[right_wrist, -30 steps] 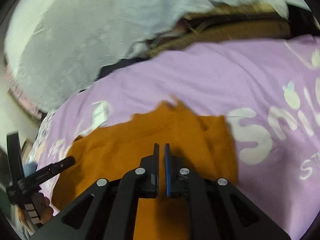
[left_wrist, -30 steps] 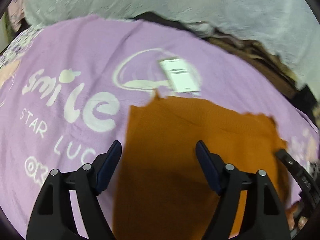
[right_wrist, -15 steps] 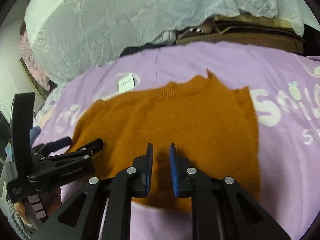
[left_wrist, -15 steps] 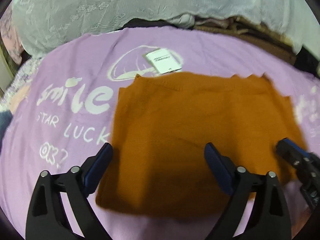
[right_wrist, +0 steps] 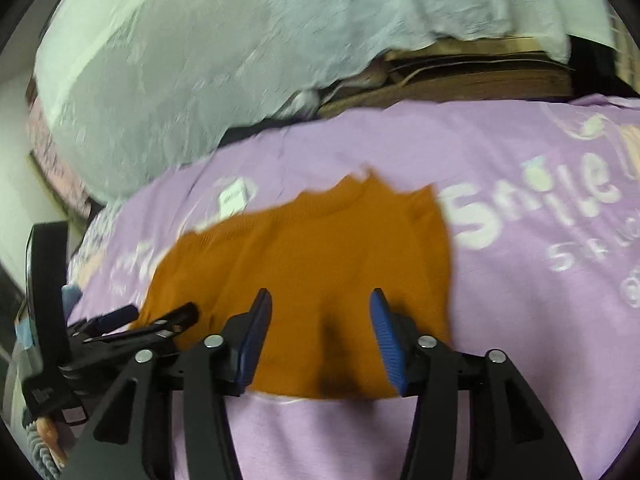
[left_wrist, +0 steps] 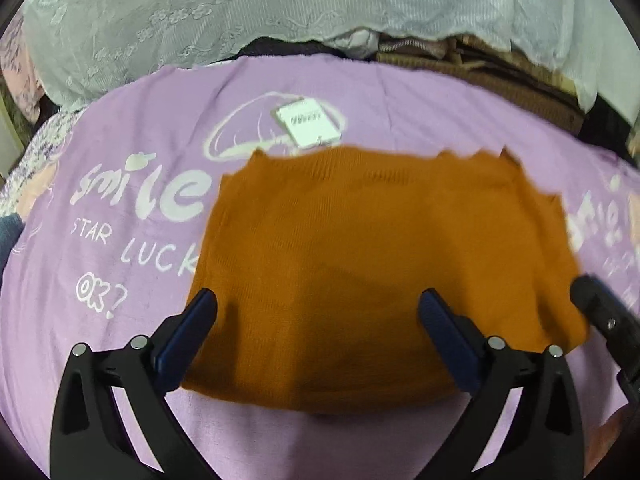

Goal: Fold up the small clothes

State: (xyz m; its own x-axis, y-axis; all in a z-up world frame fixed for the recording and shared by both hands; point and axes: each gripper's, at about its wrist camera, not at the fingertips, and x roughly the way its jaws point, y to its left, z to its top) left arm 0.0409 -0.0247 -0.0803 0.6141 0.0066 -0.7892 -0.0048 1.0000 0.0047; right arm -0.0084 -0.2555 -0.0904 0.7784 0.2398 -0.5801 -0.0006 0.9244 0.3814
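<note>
An orange knitted top [left_wrist: 360,248] lies folded and flat on the purple blanket [left_wrist: 120,152], its neckline toward the far side. A white hang tag [left_wrist: 306,124] rests on the blanket just beyond it. My left gripper [left_wrist: 318,304] hovers over the garment's near edge, jaws opening wide, nothing between the pads. My right gripper [right_wrist: 318,300] hangs above the same near edge [right_wrist: 320,376], jaws opening, no cloth pinched. The orange top [right_wrist: 312,264] fills the middle of the right wrist view. The left gripper [right_wrist: 132,324] shows at the left there.
The purple blanket [right_wrist: 520,320] carries white "smile" lettering [left_wrist: 136,196]. A pale lace cover [left_wrist: 240,20] is heaped at the far side, with brown folded fabric [left_wrist: 500,72] beside it. The other gripper's tip [left_wrist: 600,308] pokes in at the right.
Both grippers let go of the orange top and drew back toward its near edge. The right jaws went from shut to wide apart; the left widened further. The top now lies flat.
</note>
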